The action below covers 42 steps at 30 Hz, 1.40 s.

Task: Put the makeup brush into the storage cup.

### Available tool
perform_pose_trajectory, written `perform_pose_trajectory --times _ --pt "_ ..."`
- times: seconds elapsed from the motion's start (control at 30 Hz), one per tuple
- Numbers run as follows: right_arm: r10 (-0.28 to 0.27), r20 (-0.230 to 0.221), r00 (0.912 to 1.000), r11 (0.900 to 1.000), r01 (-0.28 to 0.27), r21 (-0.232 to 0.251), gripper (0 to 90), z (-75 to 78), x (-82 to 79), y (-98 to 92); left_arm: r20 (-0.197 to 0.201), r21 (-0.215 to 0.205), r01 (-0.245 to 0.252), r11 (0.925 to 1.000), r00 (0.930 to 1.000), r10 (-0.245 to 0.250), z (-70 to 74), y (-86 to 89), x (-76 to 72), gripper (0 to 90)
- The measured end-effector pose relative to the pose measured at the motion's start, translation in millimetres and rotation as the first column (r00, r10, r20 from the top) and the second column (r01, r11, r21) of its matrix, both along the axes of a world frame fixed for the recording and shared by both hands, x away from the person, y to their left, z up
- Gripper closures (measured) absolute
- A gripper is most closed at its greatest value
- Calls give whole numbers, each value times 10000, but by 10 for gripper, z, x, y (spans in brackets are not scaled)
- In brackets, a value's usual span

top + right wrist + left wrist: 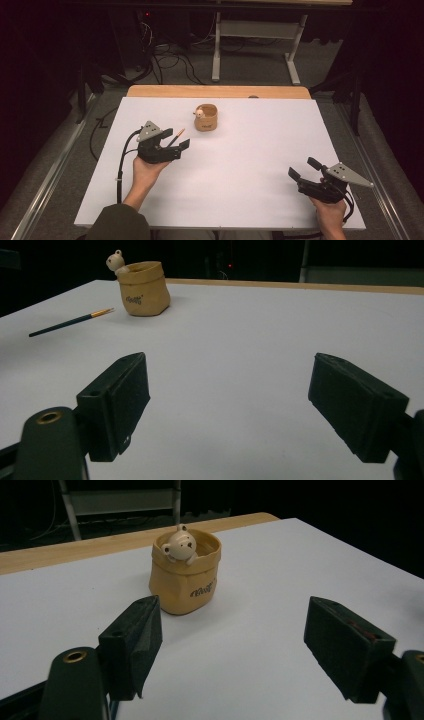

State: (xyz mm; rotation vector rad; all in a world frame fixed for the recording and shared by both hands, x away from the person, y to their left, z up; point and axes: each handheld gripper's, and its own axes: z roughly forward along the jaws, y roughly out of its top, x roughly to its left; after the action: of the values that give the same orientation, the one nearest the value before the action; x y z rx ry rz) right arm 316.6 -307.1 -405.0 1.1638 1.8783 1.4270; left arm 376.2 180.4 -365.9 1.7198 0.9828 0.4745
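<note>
Covering a wooden table in a dark room, the white sheet bears a paintbrush lying flat beside the tan bear pot, bristles toward it (handle away), by the empty, gaping left gripper; the right gripper is likewise agape.

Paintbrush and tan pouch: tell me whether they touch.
Apart. The right gripper view shows bare white table between the paintbrush tip and the tan pouch.
</note>
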Motion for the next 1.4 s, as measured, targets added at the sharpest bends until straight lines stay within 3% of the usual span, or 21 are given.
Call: perform_pose_trajectory --times 1.17,1.4 --pt "60 -115 9999 10000 -60 29 183 -12 9 7 -434 554 -636 9964 9969 660 68 26 396 250" --pt "27 -115 9999 10000 -27 42 183 -14 10 -7 -434 607 -581 9965 9972 608 79 19 467 251"
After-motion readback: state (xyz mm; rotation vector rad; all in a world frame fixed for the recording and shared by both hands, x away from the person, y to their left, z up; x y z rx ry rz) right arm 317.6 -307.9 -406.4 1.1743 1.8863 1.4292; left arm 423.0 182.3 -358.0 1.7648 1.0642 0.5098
